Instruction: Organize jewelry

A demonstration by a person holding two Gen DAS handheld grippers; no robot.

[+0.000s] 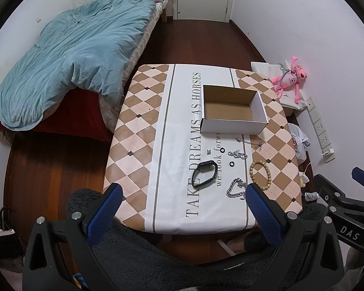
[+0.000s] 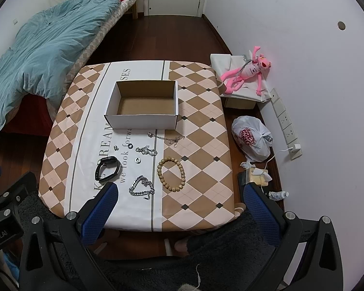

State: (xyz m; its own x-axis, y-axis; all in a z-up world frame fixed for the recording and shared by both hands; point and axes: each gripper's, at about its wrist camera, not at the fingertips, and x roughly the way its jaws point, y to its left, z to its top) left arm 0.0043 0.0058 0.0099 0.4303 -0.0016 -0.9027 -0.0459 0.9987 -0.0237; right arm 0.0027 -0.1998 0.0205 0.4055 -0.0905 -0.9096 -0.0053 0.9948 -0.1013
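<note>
Both wrist views look down from the near edge of a low table (image 1: 138, 131) covered by a diamond-patterned cloth with a white printed band. An open white cardboard box (image 1: 233, 123), its brown interior bare, stands on the far half of the table. The jewelry lies loose between the box and the near edge: a thin silver chain (image 2: 166, 137) just in front of the box; a small black ring (image 2: 130, 146) and a tiny clasp-like piece (image 2: 115, 148) beside it; a crumpled silver chain (image 2: 146, 150); a second small ring (image 2: 138, 160); a black smart band (image 2: 108, 168) to the left; a wooden bead bracelet (image 2: 171, 174) to the right; and a heavy silver link chain (image 2: 142, 187) nearest the edge. The left gripper (image 1: 183, 195) hangs over the near edge with its blue fingers spread wide, holding nothing. The right gripper (image 2: 179, 194) is likewise spread wide and carries nothing. Beyond the table are a bed with a teal duvet (image 1: 68, 55), a pink plush toy (image 2: 246, 72) and a tied plastic bag (image 2: 251, 138) on the floor.
</note>
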